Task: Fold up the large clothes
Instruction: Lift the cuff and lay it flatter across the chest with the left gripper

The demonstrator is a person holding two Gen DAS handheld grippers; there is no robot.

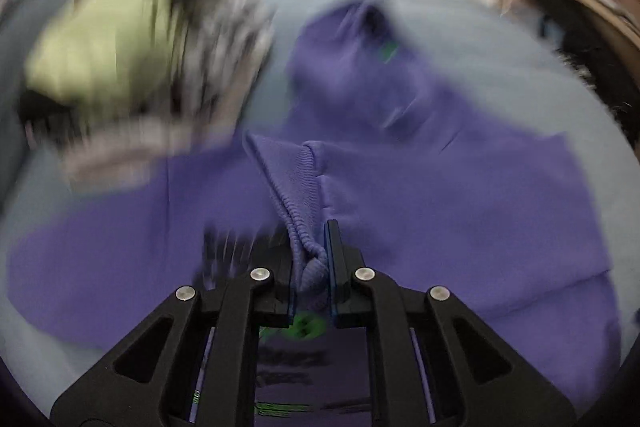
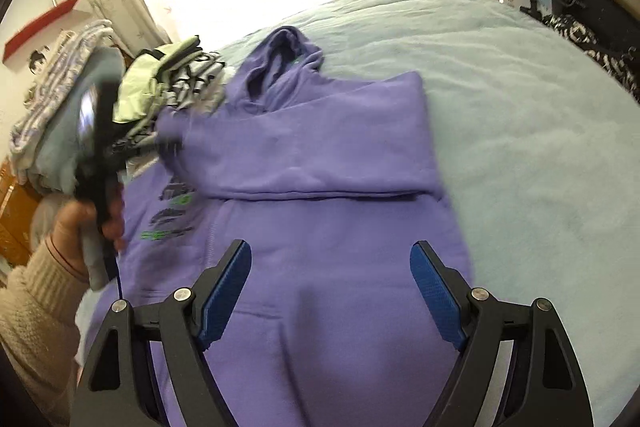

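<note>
The purple hoodie lies spread on the pale blue bed, filling the middle of the right wrist view, hood toward the bright window at the top. One sleeve is folded flat across the chest. The left gripper is clamped tight on a ribbed cuff, bunched between its narrow jaws in the lower centre of the left wrist view, which is blurred. In the right wrist view that gripper shows at centre left, held by a hand in a cream knit sleeve. The right gripper hangs over the hoodie's lower body, jaws wide, blue pads bare, gripping nothing. A pile of clothes, green on top, sits at the upper left by the hood.
</note>
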